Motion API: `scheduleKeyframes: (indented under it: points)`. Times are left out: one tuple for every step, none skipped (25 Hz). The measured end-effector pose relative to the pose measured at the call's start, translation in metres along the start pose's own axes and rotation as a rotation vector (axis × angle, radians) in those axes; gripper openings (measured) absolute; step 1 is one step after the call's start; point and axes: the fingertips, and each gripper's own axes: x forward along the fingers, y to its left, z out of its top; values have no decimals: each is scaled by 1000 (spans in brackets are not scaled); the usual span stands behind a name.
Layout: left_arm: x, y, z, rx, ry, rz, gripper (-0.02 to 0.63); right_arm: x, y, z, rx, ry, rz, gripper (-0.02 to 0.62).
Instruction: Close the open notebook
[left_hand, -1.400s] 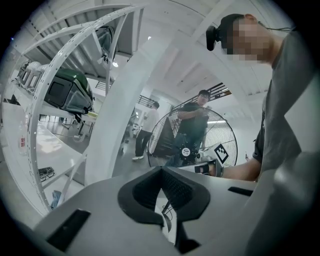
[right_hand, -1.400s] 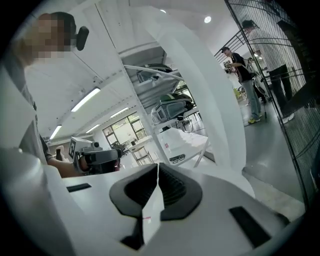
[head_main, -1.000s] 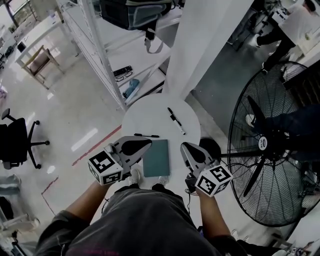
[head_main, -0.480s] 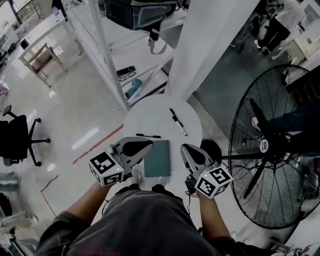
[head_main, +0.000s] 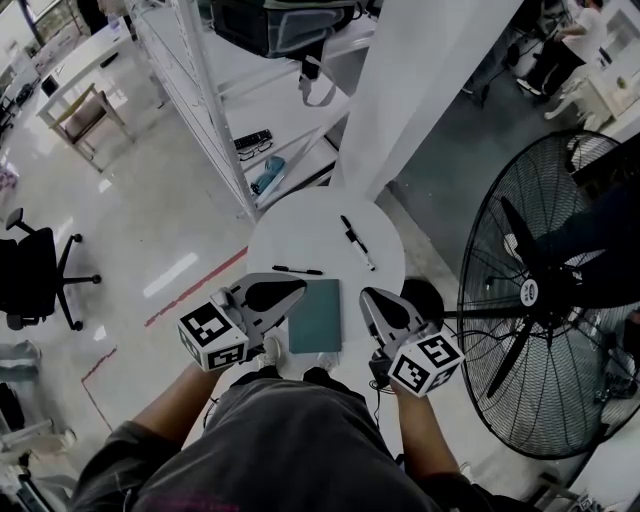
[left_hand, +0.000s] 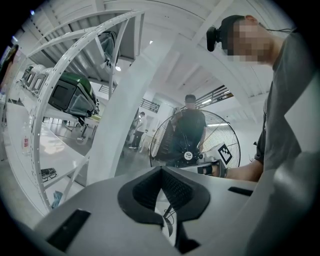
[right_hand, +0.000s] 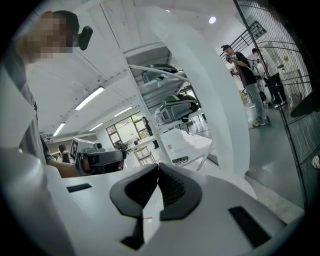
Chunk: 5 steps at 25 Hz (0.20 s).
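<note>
A teal notebook (head_main: 314, 316) lies closed and flat on the near part of the round white table (head_main: 310, 225). My left gripper (head_main: 298, 288) hovers just left of the notebook and holds nothing. My right gripper (head_main: 366, 294) sits just right of it, also empty. Both grippers are shut, with nothing between the fingers. In the left gripper view the left gripper (left_hand: 161, 169) has its jaws closed tip to tip, and the right gripper (right_hand: 158, 165) shows the same in its own view. The notebook is hidden in both gripper views.
A black pen (head_main: 297, 271) lies just beyond the notebook and a black-and-white marker (head_main: 355, 242) farther back. A large standing fan (head_main: 550, 290) is close on the right. A white shelf rack (head_main: 200, 110) and a pillar stand behind the table, and an office chair (head_main: 35, 275) is far left.
</note>
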Motion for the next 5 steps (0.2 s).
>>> scheduleKeyframes:
  points:
    - [0, 0, 1, -2, 0, 1, 14, 0, 0, 0, -1, 1, -1, 20]
    - [0, 0, 2, -4, 1, 1, 14, 0, 0, 0, -2, 3, -1, 21]
    - [0, 0, 2, -5, 1, 1, 14, 1, -1, -1, -2, 3, -2, 20]
    - [1, 0, 3, -6, 1, 0, 14, 1, -1, 0, -2, 4, -3, 20]
    - [1, 0, 3, -5, 0, -1, 14, 1, -1, 0, -1, 4, -4, 20]
